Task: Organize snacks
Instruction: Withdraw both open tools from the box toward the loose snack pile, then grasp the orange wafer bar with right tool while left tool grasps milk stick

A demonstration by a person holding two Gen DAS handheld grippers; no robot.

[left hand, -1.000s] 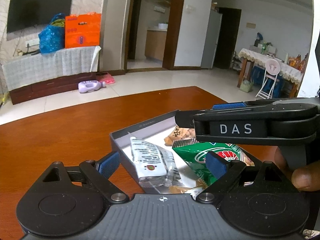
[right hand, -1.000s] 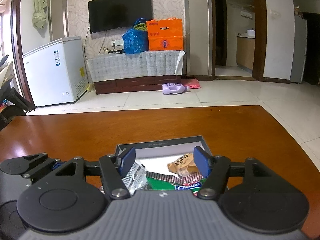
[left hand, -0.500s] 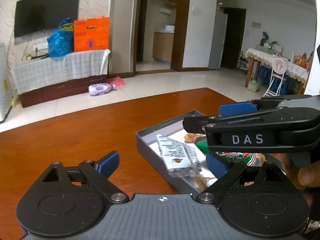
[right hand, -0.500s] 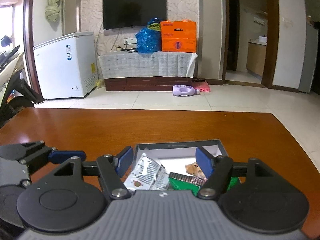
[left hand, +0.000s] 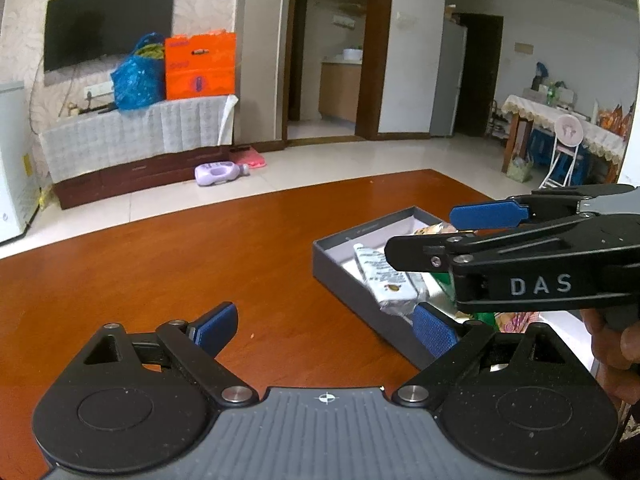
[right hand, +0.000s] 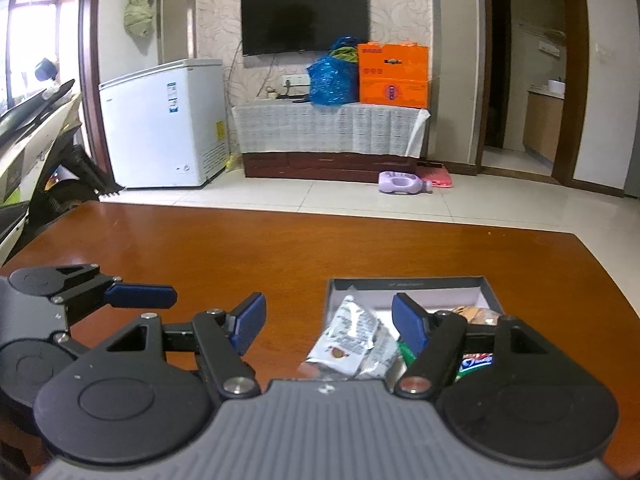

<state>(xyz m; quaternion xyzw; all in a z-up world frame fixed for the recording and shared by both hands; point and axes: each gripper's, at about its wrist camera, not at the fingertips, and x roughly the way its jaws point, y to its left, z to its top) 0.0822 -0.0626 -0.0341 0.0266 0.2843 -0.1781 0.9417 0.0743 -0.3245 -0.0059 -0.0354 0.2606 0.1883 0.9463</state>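
Note:
A shallow grey box [left hand: 344,280] [right hand: 404,283] sits on the brown wooden table [left hand: 200,256] [right hand: 240,248] and holds several snack packets. A white and silver packet [left hand: 386,280] [right hand: 352,336] lies at its left side. A green packet [right hand: 470,362] and a tan packet [right hand: 478,314] lie beside it. My left gripper [left hand: 324,326] is open and empty, left of the box over bare table. My right gripper [right hand: 330,322] is open and empty, just above the box's near left edge. It also shows in the left wrist view [left hand: 440,236], and the left gripper in the right wrist view [right hand: 142,295].
The table's far edge [right hand: 360,216] gives onto a tiled floor. A purple bottle [right hand: 402,183] lies on the floor. A white freezer [right hand: 160,120] and a cloth-covered cabinet [right hand: 328,128] stand at the back wall.
Both grippers have pulled back and to the left of the box. The box and its packets now sit further right in both views. Both stay open and empty.

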